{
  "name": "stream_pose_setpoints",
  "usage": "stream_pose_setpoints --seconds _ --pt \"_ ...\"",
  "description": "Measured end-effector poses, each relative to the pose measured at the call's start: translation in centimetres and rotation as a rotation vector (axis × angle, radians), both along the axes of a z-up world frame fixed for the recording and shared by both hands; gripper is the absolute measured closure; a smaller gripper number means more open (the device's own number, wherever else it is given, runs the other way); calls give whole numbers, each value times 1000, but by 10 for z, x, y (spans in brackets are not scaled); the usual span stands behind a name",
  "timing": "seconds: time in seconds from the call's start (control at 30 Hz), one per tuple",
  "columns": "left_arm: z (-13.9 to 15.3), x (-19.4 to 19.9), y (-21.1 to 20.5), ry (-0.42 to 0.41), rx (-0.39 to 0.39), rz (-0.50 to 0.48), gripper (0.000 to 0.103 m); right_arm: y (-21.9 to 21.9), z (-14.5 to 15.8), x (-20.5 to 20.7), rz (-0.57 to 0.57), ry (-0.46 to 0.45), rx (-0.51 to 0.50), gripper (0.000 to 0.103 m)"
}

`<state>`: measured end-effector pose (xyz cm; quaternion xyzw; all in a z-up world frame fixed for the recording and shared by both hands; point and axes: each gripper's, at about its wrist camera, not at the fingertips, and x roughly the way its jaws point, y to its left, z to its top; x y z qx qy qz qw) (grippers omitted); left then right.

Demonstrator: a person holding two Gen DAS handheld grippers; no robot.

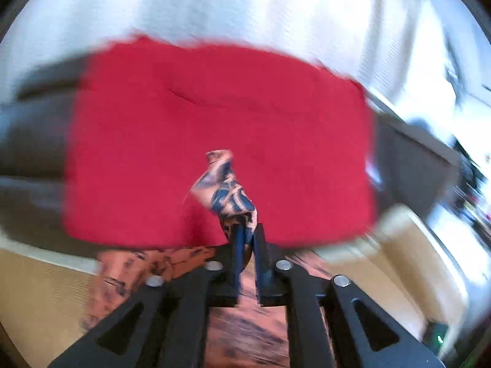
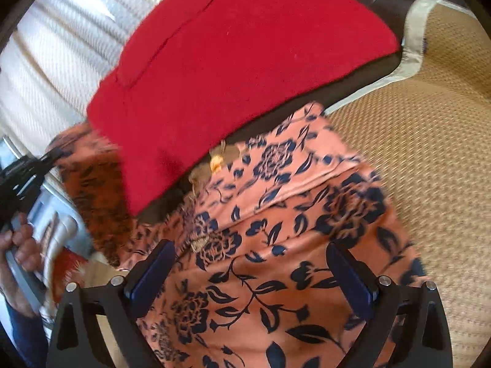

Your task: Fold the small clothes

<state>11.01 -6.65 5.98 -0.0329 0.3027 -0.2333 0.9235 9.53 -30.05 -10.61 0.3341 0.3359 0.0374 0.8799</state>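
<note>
A salmon-pink garment with a dark blue flower print (image 2: 276, 220) lies spread on a woven tan mat (image 2: 429, 153). My left gripper (image 1: 245, 239) is shut on a corner of this floral garment (image 1: 227, 190) and holds it lifted, the cloth hanging below it. My left gripper also shows at the left edge of the right wrist view (image 2: 46, 159), pulling the cloth edge up. My right gripper (image 2: 251, 263) is open and empty, its jaws spread wide just above the middle of the garment.
A red knitted cloth (image 2: 239, 61) lies folded on a dark brown cushion (image 2: 353, 89) behind the garment, also in the left wrist view (image 1: 214, 128). White textured bedding (image 2: 61, 46) lies beyond. The person's hand (image 2: 21, 245) holds the left gripper handle.
</note>
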Motion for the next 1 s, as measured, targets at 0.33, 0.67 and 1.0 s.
stream_pose_setpoints --seconds 0.33,0.67,1.0 --pt "-109 -10 92 266 102 240 28 -41 8 8 -1 16 99 2" --pt "-161 -20 229 387 33 504 28 -46 -31 104 -86 259 309 2" --pt "-168 13 200 367 43 448 27 42 34 111 166 123 -78 2"
